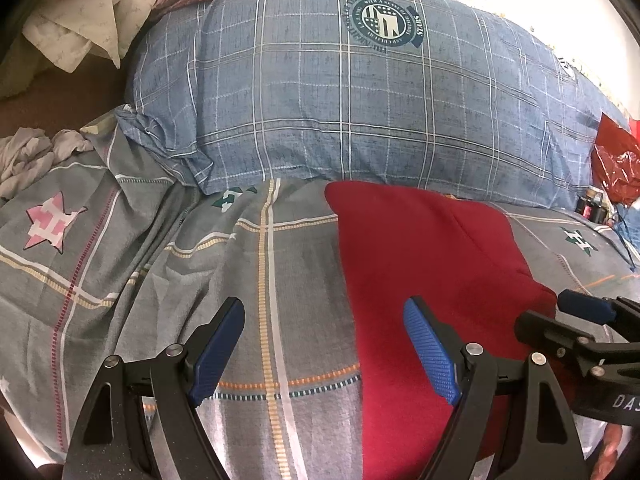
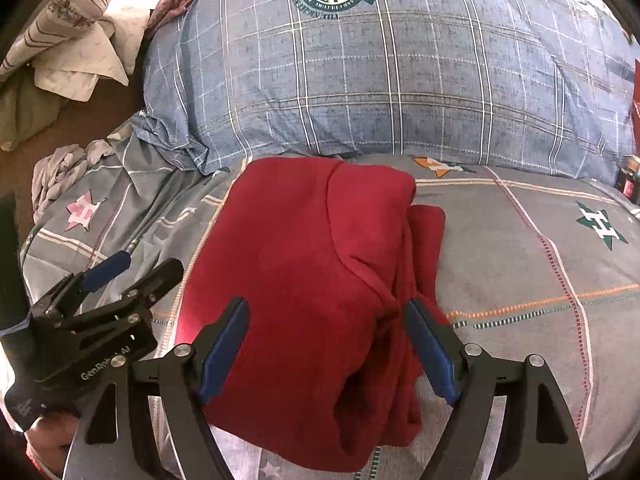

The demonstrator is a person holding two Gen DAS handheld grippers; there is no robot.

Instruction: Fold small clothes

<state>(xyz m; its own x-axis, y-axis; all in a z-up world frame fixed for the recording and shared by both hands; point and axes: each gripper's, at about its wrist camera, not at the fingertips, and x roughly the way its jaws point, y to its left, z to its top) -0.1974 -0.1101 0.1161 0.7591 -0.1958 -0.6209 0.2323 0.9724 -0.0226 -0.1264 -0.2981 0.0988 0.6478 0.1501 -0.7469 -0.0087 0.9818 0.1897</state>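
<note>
Right now I am holding both grippers low over the bed, tilted down, each with its jaws standing wide and nothing between the pads. My left gripper is hanging over the grey checked sheet, its left pad above bare sheet and its right pad above the near left edge of the red garment, not touching it as far as I can tell. My right gripper is hovering over the near part of that same garment, its two blue pads spread on either side of the bunched cloth, with red fabric showing in the gap beneath them; whether the pads are brushing it I cannot tell. From the right wrist view the garment is lying partly folded on the sheet, one layer doubled over the top and a rumpled edge trailing down its right side. Beyond it a blue checked pillow with a round crest is lying across the bed, its near edge just behind the garment's far edge. Off to the left a crumpled pale cloth is sitting at the sheet's edge, and further back a cream cloth is heaped up. At the far right something red and shiny is showing beside the pillow.
</note>
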